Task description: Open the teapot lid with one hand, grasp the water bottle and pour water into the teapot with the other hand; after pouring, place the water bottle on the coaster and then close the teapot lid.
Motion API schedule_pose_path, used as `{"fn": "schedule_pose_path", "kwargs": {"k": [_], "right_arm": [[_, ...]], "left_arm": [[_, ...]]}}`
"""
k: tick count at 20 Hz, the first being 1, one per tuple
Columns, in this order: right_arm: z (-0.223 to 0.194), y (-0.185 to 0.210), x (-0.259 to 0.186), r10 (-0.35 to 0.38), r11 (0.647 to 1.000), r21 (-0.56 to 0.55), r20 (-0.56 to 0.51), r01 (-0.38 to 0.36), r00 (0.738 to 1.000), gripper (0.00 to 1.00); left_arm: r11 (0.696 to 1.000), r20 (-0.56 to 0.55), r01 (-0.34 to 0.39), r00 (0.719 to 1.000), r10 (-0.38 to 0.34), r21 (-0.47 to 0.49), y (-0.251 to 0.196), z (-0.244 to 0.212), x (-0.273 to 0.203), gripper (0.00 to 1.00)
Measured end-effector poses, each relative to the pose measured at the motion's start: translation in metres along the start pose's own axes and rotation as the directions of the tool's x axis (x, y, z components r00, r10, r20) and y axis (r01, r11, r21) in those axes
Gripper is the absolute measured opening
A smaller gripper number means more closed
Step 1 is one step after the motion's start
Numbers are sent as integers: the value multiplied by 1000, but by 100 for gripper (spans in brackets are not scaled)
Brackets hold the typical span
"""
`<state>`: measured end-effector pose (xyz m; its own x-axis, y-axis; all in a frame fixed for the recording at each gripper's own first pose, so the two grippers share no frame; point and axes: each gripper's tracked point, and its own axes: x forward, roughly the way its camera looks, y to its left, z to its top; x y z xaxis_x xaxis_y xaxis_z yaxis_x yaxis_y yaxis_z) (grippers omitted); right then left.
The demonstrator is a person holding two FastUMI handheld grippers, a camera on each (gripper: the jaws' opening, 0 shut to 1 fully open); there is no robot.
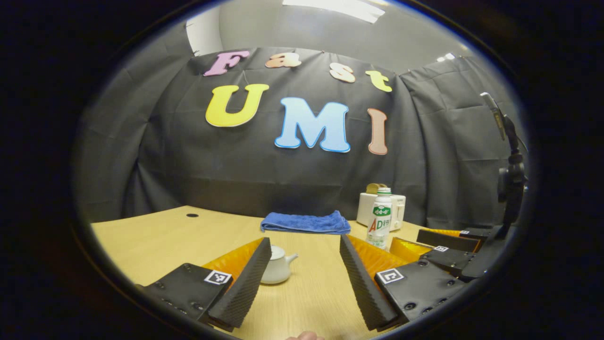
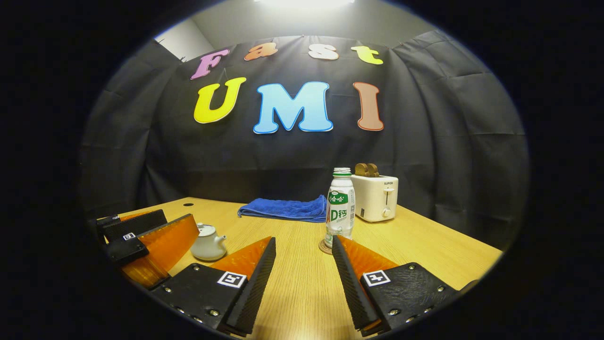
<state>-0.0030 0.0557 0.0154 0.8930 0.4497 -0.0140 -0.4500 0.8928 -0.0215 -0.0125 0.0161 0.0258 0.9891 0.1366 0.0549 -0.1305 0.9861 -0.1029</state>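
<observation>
Black-draped booth, pale wooden desk (image 1: 165,236) out front.

Left gripper view first: left claw (image 1: 304,278) spread wide, gripping nothing. Small white teapot (image 1: 277,267) sitting on the desk at about 11 o'clock from the claw, half tucked behind the left finger, lid on. Water bottle (image 1: 380,218) upright at 1 o'clock, farther back. Blue towel (image 1: 306,222) folded at 12 o'clock along the far edge, white toaster (image 1: 398,210) just behind the bottle. Right claw (image 1: 424,245) poking in at 3 o'clock.

Right gripper view: right claw (image 2: 304,278) also released, nothing between the fingers. Water bottle (image 2: 340,208) dead ahead at roughly 12:30, standing on a round coaster (image 2: 324,247), cap seemingly off. Teapot (image 2: 207,243) at 10 o'clock, left claw (image 2: 137,245) just beside it. Toaster (image 2: 376,197) behind the bottle.

Handling guess: teapot probably ceramic, so breakable and slick; lid knob tiny, best pinched gently from straight above. Bottle looks like thin plastic, light, a bit squashy; mid-body grab around the label safest, not too hard or water spills out the top.
</observation>
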Motion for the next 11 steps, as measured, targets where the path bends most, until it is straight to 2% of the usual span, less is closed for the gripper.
{"fn": "schedule_pose_path", "kwargs": {"k": [11], "right_arm": [[-5,2,0,-18,1000,-20,7,19,1000,75]], "left_arm": [[999,-25,-40,999,40,2,12,-16,4,99]]}}
